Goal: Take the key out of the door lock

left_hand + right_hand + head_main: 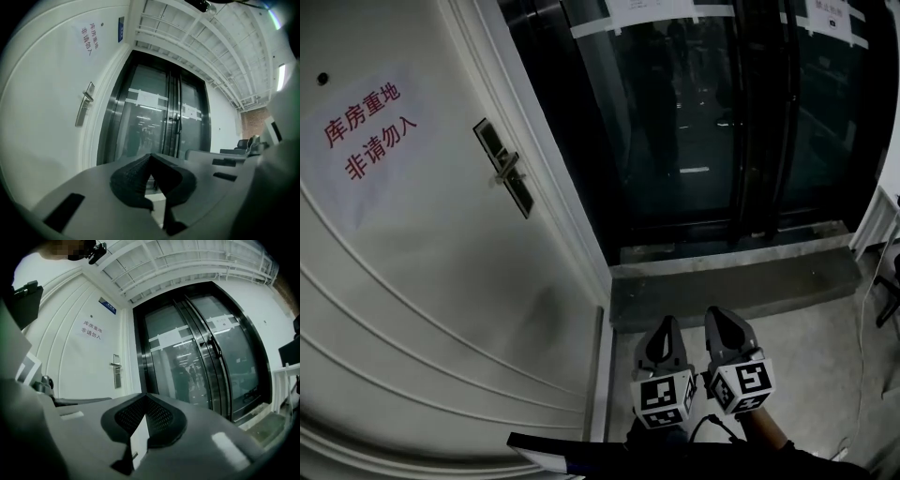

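Two grippers, the left gripper [665,325] and the right gripper [724,315], sit side by side, jaws of both clenched tip to tip on nothing. One white door [412,281], one notice [364,131] and one door lock [504,169] lie well ahead and left of the jaws — the key is too small to make out. Concrete floor [825,356] lies below and glass doors [712,112] stand ahead.

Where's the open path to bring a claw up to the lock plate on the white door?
The white door's bare face below the lock plate is free, and so is the floor bordered by the concrete step, beside the shut left claw and right claw. Tight only at the plate itself: its handle sticks out, close beside the door frame.
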### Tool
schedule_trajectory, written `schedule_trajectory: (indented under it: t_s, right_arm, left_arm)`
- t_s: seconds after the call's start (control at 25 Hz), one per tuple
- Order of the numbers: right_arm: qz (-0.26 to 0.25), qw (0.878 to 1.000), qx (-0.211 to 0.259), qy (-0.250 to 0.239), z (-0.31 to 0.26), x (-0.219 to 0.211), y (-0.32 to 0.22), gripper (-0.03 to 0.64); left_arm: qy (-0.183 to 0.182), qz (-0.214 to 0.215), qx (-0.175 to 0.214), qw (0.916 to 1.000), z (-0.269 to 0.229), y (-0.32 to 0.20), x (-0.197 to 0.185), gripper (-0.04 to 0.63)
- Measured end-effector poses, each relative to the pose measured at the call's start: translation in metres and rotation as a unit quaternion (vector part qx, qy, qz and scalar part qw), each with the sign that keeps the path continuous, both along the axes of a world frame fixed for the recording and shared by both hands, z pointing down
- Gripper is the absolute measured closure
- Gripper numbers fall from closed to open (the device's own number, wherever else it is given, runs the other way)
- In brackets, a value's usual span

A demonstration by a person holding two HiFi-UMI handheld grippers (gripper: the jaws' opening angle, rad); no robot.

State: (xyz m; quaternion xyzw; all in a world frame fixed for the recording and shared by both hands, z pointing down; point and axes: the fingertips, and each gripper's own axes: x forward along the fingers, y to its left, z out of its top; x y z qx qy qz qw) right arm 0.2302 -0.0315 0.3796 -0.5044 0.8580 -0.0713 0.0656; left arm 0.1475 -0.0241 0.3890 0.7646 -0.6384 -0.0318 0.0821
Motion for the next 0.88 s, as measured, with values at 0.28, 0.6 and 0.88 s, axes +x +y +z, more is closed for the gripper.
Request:
schedule_trajectory:
  t_s: [0.28, 0.6, 0.88]
  right_arm:
    - [-0.008, 1.000, -0.001, -0.005, 0.002, -0.045, -0.080, 0.615]
    - [-0.050, 0.999, -0.009, 0.008, 0.014, -0.103, -0.129, 0.615]
    - [-0.122, 0.992, -0.008, 0.003, 0.021, -0.159, -0.184, 0.615]
  left_arm:
    - [0.004, -0.021, -0.011, 0.9997, 0.007, -0.077, -0.055, 0.597]
    - [0.017, -0.070, -0.025, 0.9971, 0.023, -0.117, -0.116, 0.597]
    - [0.033, -0.142, -0.026, 0.9890, 0.028, -0.159, -0.166, 0.595]
